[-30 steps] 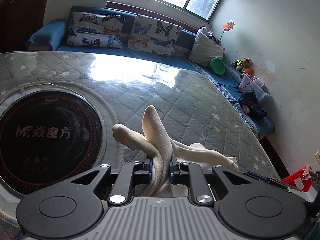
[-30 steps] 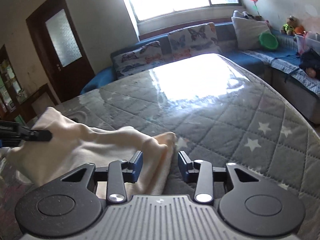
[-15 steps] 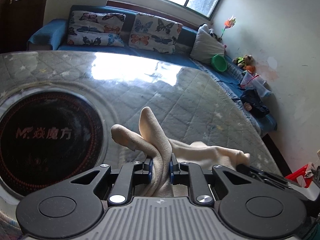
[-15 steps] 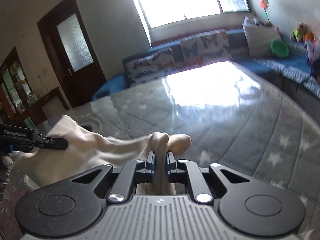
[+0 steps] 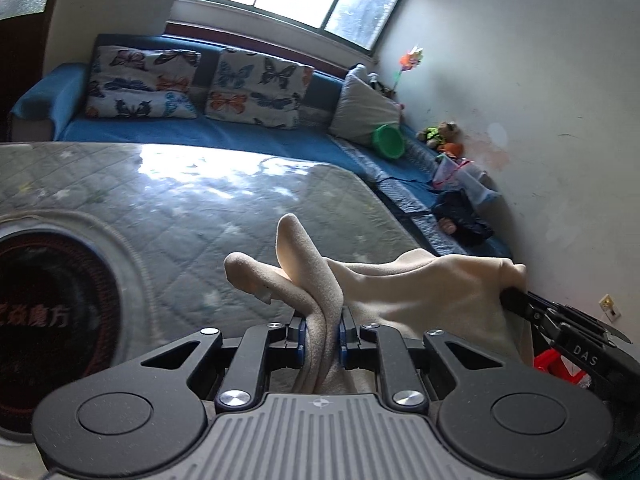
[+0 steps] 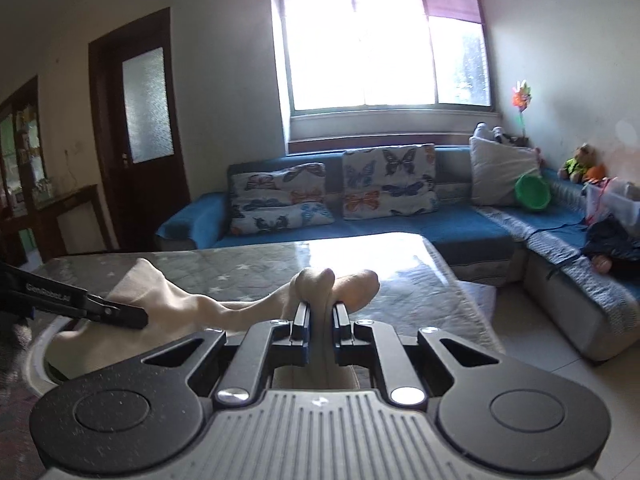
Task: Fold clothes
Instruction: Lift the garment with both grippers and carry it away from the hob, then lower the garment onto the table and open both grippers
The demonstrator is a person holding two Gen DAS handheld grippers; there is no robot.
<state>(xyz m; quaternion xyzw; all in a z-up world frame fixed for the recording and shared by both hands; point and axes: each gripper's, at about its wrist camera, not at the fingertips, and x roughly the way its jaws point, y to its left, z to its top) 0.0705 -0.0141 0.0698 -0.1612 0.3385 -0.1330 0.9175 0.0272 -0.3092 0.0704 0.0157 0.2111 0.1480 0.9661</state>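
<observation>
From my left wrist camera, the left gripper (image 5: pixel 322 334) points forward and downward over the quilted table (image 5: pixel 192 216), its jaws drawn narrow and clamped on a bunched fold of the cream garment (image 5: pixel 420 292). Two rounded ends of cloth stick up past the fingertips, and the rest of the garment stretches off to the right, raised off the table, to where the right gripper (image 5: pixel 516 298) comes in from the right edge and bites its far corner. A round dark cooktop (image 5: pixel 44 316) sits in the table at left. Beyond the table I see the blue sofa (image 5: pixel 224 132) with butterfly cushions (image 5: pixel 256 88).

From my right wrist camera, the right gripper (image 6: pixel 320 320) is tipped only a little below level and held above the table (image 6: pixel 420 280). Its jaws are nearly together, pinching the cream garment (image 6: pixel 224 312), with folds bulging up above the pads. The cloth runs leftward to the left gripper (image 6: pixel 136 316), which enters from the left edge and grips the other end. Between the two the garment hangs slack.
</observation>
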